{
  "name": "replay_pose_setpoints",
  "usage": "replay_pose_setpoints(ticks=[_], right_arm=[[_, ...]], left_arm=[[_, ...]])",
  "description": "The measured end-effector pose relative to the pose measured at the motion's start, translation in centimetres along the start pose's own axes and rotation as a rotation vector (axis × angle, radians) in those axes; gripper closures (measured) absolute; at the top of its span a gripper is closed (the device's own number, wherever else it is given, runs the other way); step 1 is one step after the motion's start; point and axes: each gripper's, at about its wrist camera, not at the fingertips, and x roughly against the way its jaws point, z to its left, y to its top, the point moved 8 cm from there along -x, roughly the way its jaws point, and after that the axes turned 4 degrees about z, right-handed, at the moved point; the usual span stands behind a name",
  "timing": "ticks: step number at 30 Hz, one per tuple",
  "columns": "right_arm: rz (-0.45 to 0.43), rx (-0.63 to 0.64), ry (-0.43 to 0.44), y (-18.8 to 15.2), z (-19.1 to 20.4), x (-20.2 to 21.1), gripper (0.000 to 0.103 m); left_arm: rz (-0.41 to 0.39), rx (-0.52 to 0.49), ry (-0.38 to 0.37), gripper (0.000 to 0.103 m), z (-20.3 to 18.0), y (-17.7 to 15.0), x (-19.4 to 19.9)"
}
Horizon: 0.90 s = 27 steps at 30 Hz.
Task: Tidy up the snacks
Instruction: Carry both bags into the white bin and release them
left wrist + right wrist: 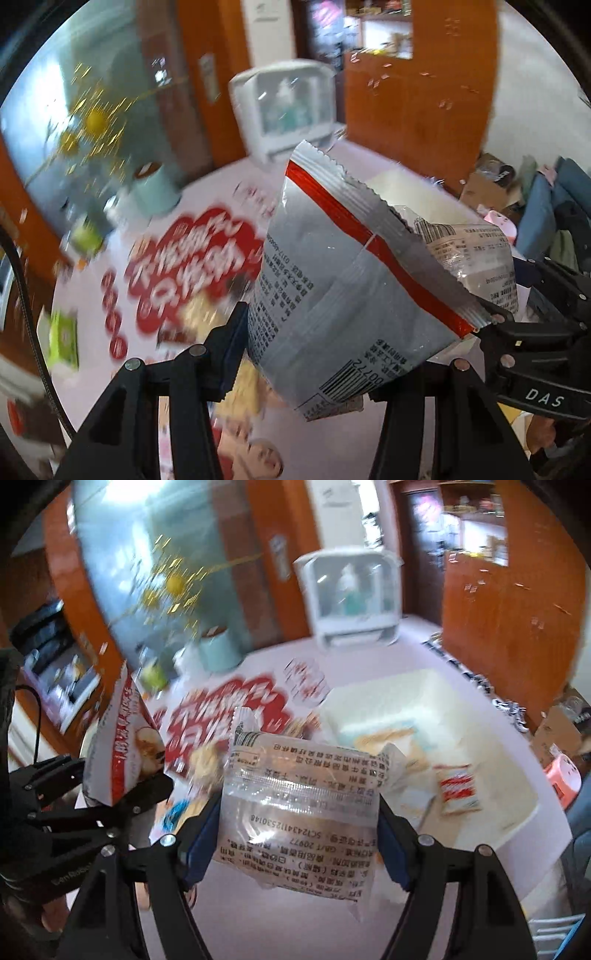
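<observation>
My left gripper [314, 354] is shut on a silver snack packet with a red stripe [343, 280] and holds it above the table. In the right wrist view the same gripper [122, 797] shows at the left with the packet's red and white front [122, 738]. My right gripper [299, 834] is shut on a clear snack packet with printed text [299, 808]. That clear packet also shows in the left wrist view [476, 258], behind the silver one, with the right gripper's black body [535, 339] at the right edge.
The table has a pink cloth [369, 657] with red lettering. A cream tray [424, 716] holds a small red and white packet [458, 786]. A white clear-fronted box [351, 594] and a pale green canister [218, 650] stand at the back. Loose snacks [62, 336] lie at left.
</observation>
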Motion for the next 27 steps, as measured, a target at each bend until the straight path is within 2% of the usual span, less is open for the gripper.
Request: replay_pose_setpoints(ticks=[5,9,17,20,22,23,25,27], right_arm=[[-0.113,-0.073,-0.102,3.2,-5.0,2.2,0.026],[-0.180,-0.114,-0.184,5.0,-8.7,3.4,0.026],[-0.172,-0.168,-0.260,5.5,-13.9,2.4,0.025],[-0.144,-0.177,-0.272,5.2,-15.3,1.1,0.025],[-0.104,-0.185,-0.266,4.8,-16.1,-0.2,0.021],[-0.074,-0.194,-0.260,4.6,-16.6,-1.0,0.020],[-0.049,-0.200,-0.264,4.2,-16.9,-2.0,0.020],[-0.059,-0.186,-0.292,4.2,-17.2,-2.3,0.016]], left_arm=[[-0.056,-0.055,-0.017,0.052,-3.7,5.4,-1.2],[-0.060,-0.075,-0.016,0.052,-5.9,8.6,-3.0],[0.004,-0.130,0.008,0.050,-9.5,10.5,-8.5],[0.046,-0.136,0.010,0.043,-10.2,10.3,-10.7],[0.065,-0.152,0.032,0.012,-10.6,10.1,-11.9],[0.066,-0.158,0.043,0.008,-10.6,10.0,-12.2],[0.070,-0.178,0.068,0.007,-10.8,9.6,-12.9],[0.085,-0.186,0.078,0.007,-10.7,9.2,-13.3]])
